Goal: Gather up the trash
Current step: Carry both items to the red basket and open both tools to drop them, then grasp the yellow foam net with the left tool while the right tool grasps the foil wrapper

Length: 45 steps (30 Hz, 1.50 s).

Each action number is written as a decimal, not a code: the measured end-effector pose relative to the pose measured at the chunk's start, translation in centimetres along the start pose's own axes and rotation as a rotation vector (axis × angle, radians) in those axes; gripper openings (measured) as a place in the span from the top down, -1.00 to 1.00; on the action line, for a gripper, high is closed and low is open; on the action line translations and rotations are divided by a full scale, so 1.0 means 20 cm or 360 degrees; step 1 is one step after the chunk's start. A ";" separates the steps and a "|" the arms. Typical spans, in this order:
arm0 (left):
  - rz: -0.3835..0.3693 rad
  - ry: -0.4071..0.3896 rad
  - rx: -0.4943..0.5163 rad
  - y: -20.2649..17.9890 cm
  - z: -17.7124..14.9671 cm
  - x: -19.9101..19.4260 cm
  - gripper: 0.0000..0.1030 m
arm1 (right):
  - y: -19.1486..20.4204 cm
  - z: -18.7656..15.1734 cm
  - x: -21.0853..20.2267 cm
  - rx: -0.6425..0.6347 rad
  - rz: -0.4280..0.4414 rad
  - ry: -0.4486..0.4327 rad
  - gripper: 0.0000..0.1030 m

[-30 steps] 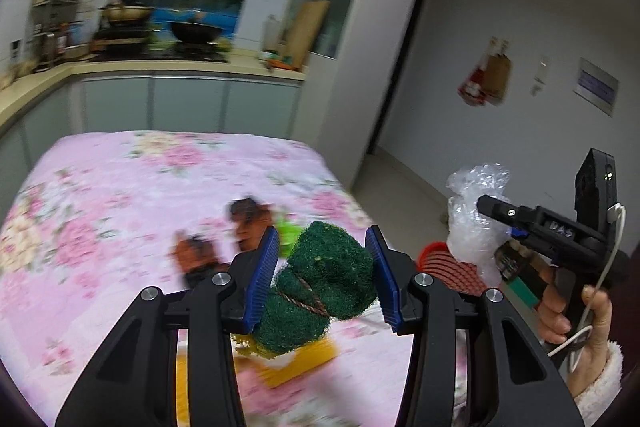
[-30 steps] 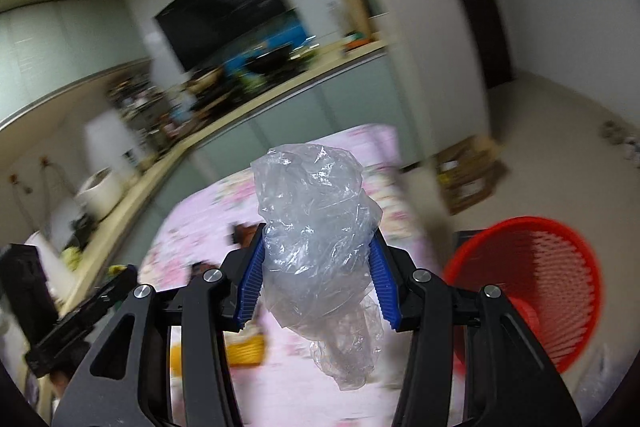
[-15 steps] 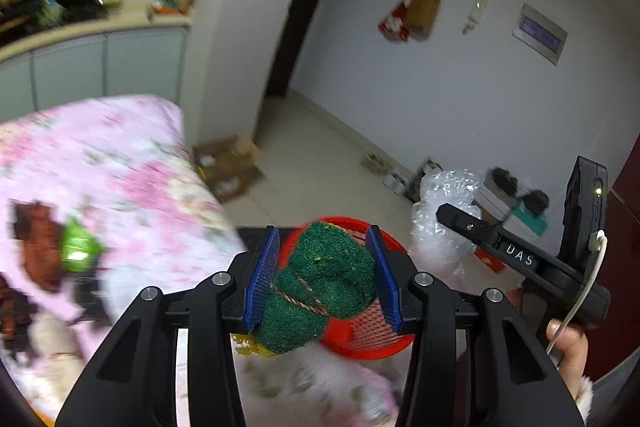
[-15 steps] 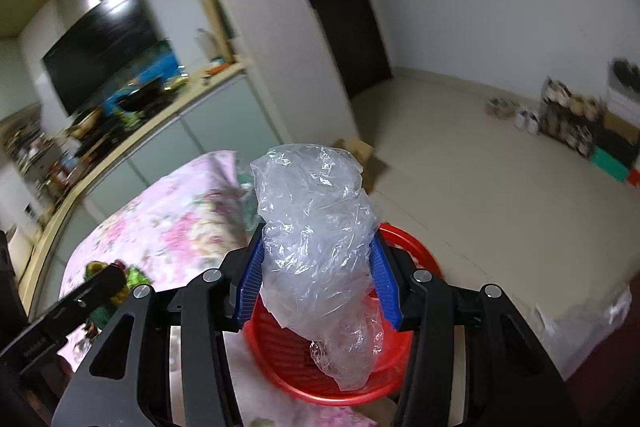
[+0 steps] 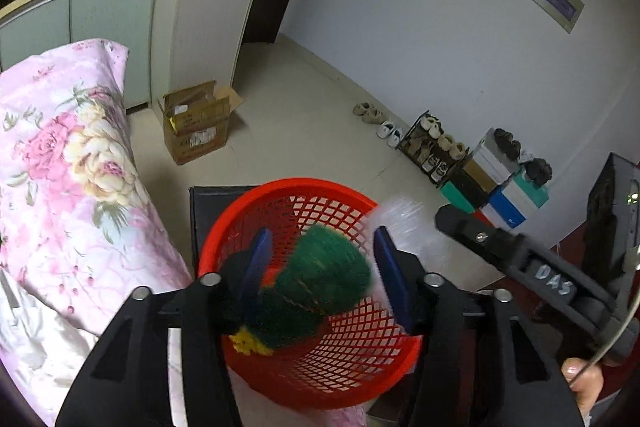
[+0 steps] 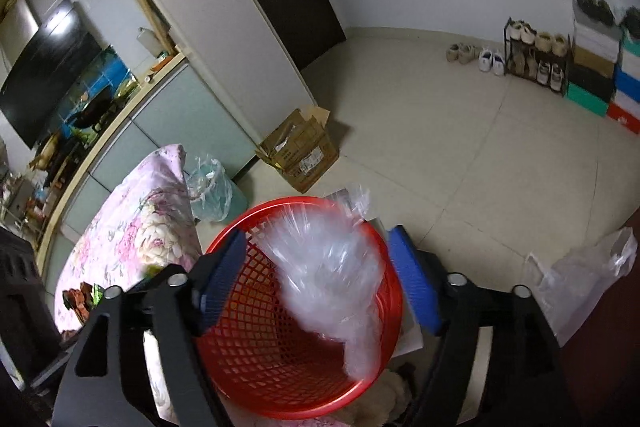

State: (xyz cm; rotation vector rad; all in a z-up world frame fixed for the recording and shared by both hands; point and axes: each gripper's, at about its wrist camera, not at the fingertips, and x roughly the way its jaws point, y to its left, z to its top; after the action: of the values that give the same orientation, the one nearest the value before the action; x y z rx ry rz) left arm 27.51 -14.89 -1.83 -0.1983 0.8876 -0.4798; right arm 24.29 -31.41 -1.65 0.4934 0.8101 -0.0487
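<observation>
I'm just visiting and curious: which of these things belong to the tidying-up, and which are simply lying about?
Part of the job:
red basket
green scouring pad
clear plastic bag

Just lying about:
cardboard box
shoe rack
floral cloth

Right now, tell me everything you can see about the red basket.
The red basket is round, of plastic lattice with a solid rim, open at the top, standing upright beside the pink floral bedding. Both claws hang over its mouth with jaws opening. A motion-blurred green scouring pad sits between the left claw pads; a blurred clear plastic bag between the right claw pads. Its base is hidden.
</observation>
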 end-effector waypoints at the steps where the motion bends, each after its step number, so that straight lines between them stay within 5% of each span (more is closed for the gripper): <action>1: 0.0003 0.0000 0.0004 0.00 0.00 0.01 -0.25 | 0.00 0.01 -0.02 0.0005 0.0001 -0.0003 -0.43; 10: 0.0058 -0.0111 -0.0007 0.02 -0.01 -0.15 -0.62 | 0.00 0.03 -0.13 -0.0006 0.0000 -0.0103 -0.45; 25: 0.0427 -0.0411 0.0067 0.18 -0.19 -0.74 -0.69 | 0.37 -0.11 -0.38 -0.0335 0.0173 -0.0300 -0.53; 39: 0.0780 -0.0546 -0.0260 0.79 -0.55 -1.51 -0.69 | 0.67 -0.31 -0.52 -0.0606 0.0419 -0.0305 -0.67; 45: 0.0765 -0.0457 -0.0426 0.98 -0.78 -1.53 -0.69 | 0.73 -0.36 -0.50 -0.0651 0.0464 -0.0248 -0.67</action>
State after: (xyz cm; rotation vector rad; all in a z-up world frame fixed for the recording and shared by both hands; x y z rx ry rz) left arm 5.23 17.41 2.66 -0.2802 0.6838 0.1161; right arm 15.67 -16.77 7.10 0.2124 0.5686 0.3390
